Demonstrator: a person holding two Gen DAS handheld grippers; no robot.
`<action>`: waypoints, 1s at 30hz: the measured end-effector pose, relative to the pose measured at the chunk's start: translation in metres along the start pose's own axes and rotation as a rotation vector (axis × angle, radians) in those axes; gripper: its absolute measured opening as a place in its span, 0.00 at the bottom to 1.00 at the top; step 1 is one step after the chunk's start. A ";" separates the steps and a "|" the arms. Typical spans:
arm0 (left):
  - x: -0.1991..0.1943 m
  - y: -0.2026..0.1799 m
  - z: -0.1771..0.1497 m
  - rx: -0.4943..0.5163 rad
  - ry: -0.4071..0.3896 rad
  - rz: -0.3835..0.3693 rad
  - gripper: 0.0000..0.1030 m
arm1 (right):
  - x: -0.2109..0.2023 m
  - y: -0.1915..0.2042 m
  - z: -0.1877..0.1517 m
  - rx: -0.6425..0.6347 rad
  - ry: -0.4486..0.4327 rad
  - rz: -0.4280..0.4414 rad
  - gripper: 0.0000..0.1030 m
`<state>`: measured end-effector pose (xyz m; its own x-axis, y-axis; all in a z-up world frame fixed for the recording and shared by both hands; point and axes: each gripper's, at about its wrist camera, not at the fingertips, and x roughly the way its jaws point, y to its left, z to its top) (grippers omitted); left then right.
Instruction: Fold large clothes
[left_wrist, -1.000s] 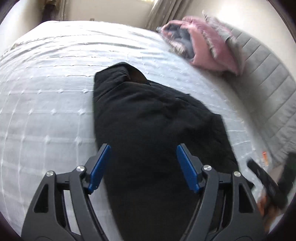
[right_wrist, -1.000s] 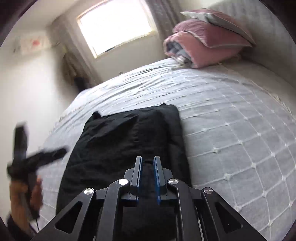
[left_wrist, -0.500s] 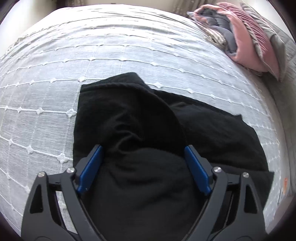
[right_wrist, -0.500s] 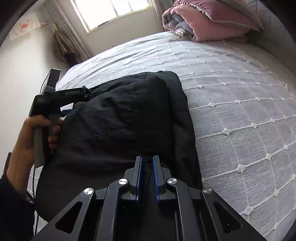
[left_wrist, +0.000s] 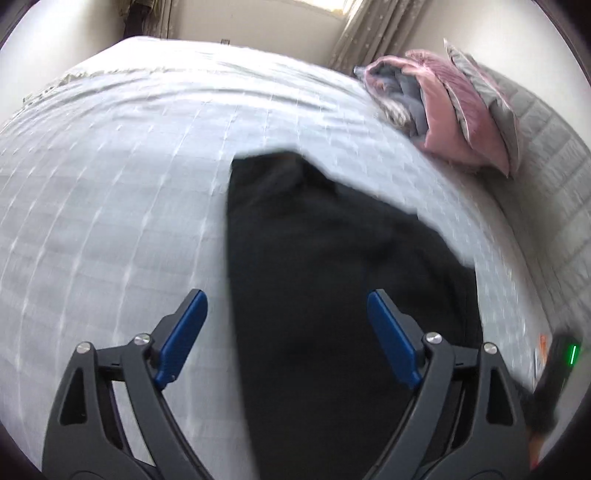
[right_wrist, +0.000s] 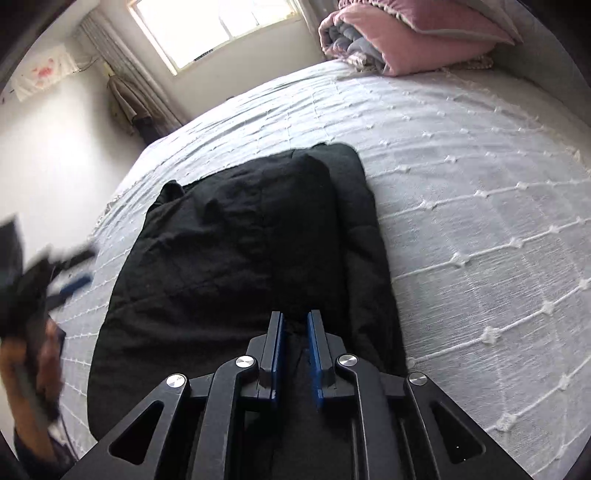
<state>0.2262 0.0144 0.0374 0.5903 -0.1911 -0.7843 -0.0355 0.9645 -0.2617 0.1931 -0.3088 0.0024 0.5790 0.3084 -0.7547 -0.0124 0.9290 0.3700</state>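
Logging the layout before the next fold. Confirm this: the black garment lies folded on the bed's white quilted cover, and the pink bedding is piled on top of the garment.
One thing is wrong. The pink bedding is not on the black garment; it sits apart, at the far end of the white quilted cover, by the headboard. The right wrist view shows bare cover between them. The rest stands.

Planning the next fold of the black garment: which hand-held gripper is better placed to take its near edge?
Probably right: the right hand-held gripper sits over the black garment's near edge, jaws opening. The left hand-held gripper hangs open, half over the bedspread.
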 end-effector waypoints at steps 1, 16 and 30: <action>-0.005 0.003 -0.017 -0.001 0.022 0.013 0.86 | -0.005 0.000 -0.001 0.002 -0.015 -0.025 0.41; 0.014 0.014 -0.085 -0.179 0.185 -0.230 0.89 | -0.032 -0.034 -0.030 0.193 0.011 0.078 0.69; 0.019 0.009 -0.090 -0.142 0.166 -0.237 0.93 | -0.031 -0.053 -0.031 0.271 0.020 0.051 0.79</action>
<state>0.1648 0.0033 -0.0306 0.4561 -0.4457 -0.7703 -0.0322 0.8567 -0.5148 0.1506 -0.3613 -0.0111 0.5668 0.3599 -0.7411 0.1793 0.8241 0.5373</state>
